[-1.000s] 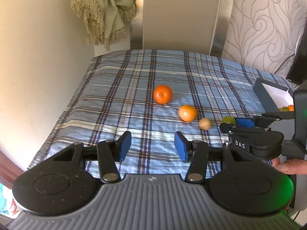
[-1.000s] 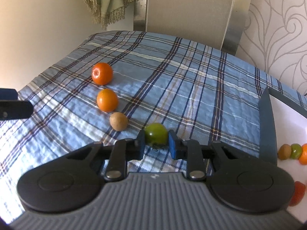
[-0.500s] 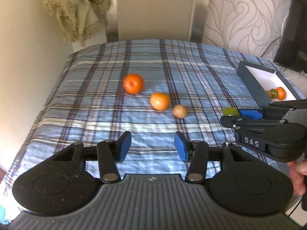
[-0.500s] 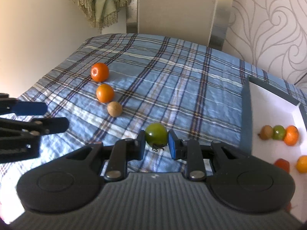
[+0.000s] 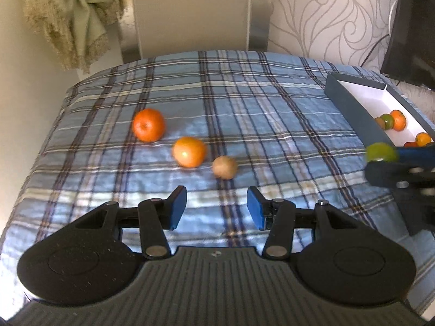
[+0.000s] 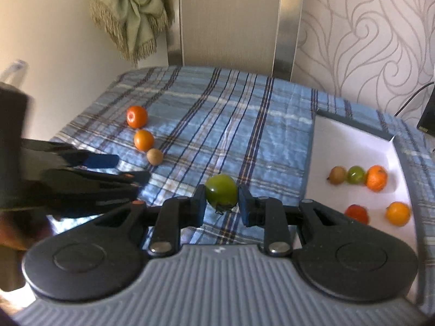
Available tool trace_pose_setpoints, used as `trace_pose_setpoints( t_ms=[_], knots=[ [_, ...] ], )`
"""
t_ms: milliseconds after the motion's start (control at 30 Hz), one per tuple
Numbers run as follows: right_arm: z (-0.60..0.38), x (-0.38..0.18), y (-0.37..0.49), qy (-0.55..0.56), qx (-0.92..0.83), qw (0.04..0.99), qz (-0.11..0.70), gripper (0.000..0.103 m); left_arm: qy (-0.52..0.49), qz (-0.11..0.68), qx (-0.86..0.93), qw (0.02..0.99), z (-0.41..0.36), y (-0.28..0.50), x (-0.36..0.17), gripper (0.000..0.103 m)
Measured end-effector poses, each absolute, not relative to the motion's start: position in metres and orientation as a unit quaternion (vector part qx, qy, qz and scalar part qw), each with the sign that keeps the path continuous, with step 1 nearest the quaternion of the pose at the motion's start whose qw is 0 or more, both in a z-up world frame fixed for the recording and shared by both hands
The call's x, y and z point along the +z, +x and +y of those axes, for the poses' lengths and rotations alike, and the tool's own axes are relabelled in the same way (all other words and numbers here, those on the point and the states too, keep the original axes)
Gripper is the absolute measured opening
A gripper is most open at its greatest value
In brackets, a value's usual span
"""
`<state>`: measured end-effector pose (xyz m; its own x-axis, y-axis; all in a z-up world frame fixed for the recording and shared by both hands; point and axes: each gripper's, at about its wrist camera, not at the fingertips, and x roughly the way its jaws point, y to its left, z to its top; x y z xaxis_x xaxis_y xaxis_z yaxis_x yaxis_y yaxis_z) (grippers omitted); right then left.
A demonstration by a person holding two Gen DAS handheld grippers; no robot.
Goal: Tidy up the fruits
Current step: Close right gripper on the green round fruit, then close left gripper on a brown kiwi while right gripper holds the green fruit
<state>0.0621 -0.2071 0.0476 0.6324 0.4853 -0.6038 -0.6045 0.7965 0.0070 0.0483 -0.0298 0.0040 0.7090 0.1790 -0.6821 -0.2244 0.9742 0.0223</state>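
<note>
In the right wrist view, the right gripper point(image 6: 221, 203) sits at the lower centre of the frame with its two blue pads clamped on a green fruit point(image 6: 221, 193), which is held above the blue plaid cloth point(image 6: 217, 125). To the right of it in the frame lies a grey box point(image 6: 310, 163) with a white floor, and five fruits rest inside: a brown one point(image 6: 337, 175), a small green one point(image 6: 356, 174) and an orange one point(image 6: 376, 178) in a touching row, and nearer the lower edge a red one point(image 6: 356, 213) and another orange one point(image 6: 398, 213), apart from each other.

At the left of that frame the left gripper point(image 6: 108, 168) comes in blurred. In the left wrist view the left gripper point(image 5: 216, 207) has its fingers spread wide with nothing between them, over the cloth. Beyond it, in the middle of the frame, three fruits lie in a slanting line on the cloth: a deep orange tangerine point(image 5: 149, 125) to the upper left, a lighter orange point(image 5: 189, 152) just beside it, and a small brown fruit point(image 5: 224, 167), perhaps a kiwi, lower right. At the right edge of this view the held green fruit shows blurred near the box's near wall.

A fringed green fabric point(image 5: 73, 19) hangs in the upper left.
</note>
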Motion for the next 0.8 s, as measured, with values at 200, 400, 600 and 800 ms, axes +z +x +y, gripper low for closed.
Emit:
trace_pose_setpoints(
  t_ms=[200,400,600,800],
  knots=[
    [-0.225,0.069,0.051,-0.100,0.301,0.907,0.277,0.028,-0.028,0.365,0.112,0.924,-0.035,0.072,-0.002,0.054],
    [-0.236,0.076,0.048,-0.100,0.295,0.912,0.268,0.028,-0.032,0.366,0.114,0.923,-0.033,0.083,-0.006,0.042],
    [-0.248,0.074,0.053,-0.085,0.280,0.916,0.276,0.028,-0.035,0.365,0.116,0.923,-0.036,0.083,-0.004,0.028],
    [-0.261,0.072,0.054,-0.069,0.266,0.919,0.283,0.028,-0.031,0.361,0.113,0.925,-0.045,0.084,0.006,0.028]
  ],
)
